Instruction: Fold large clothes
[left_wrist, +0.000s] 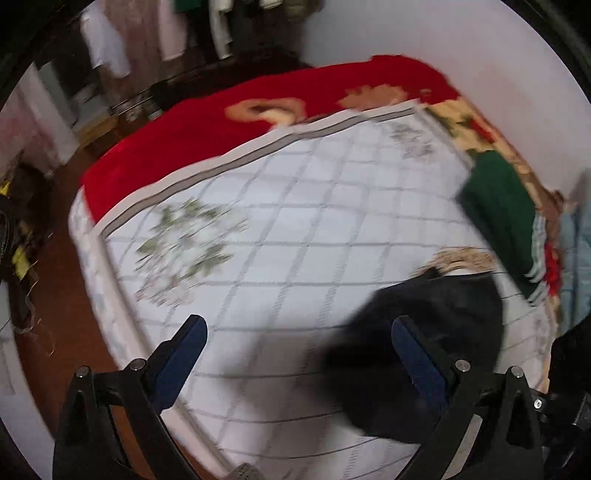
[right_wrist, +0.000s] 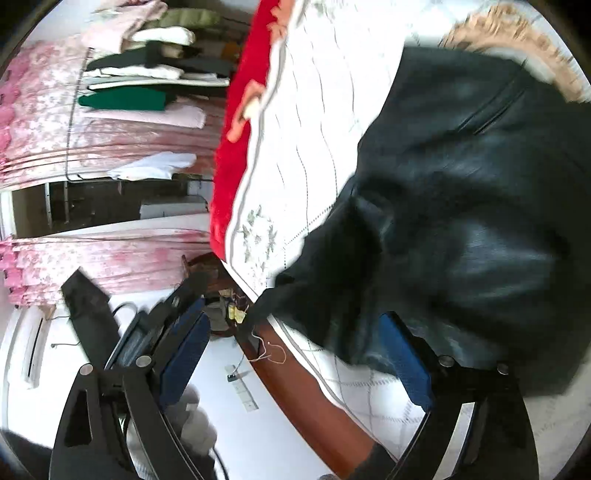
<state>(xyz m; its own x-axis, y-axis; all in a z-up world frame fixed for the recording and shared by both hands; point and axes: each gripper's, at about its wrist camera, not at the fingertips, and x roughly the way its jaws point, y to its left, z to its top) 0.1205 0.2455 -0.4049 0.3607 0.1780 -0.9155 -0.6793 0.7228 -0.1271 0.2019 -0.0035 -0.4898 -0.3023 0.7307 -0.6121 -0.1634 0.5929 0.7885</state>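
1. Blue-padded fingers of the left gripper (left_wrist: 295, 332) stand wide apart over the mattress (left_wrist: 280, 236) with nothing between them. It hangs free, probably between grasps.
2. Just past its right finger lies the jacket (left_wrist: 436, 332), a dark heap near the mattress's near edge. The finger overlaps the cloth in view; whether it touches I cannot tell, the picture being blurred.
3. Further out a red blanket (left_wrist: 192, 136) covers the far end of the bed, and a folded green garment (left_wrist: 498, 206) sits at the right side, set apart, likely as work already finished.
4. On the right wrist view, the right gripper (right_wrist: 295, 343) is likewise spread open and holds nothing. Its right finger is against the jacket's (right_wrist: 461, 206) lower fold, its left finger out over the floor (right_wrist: 258, 424).
5. That jacket looks like shiny black leather with a fur-trimmed collar (right_wrist: 517, 40) at the far end. It lies bunched and part hanging over the bed edge, so it seems not yet spread for folding.
6. Beyond the bed, clothes (right_wrist: 147, 74) hang on a rail beside pink curtains (right_wrist: 92, 254).
7. No brand, label or writing can be read in either view.
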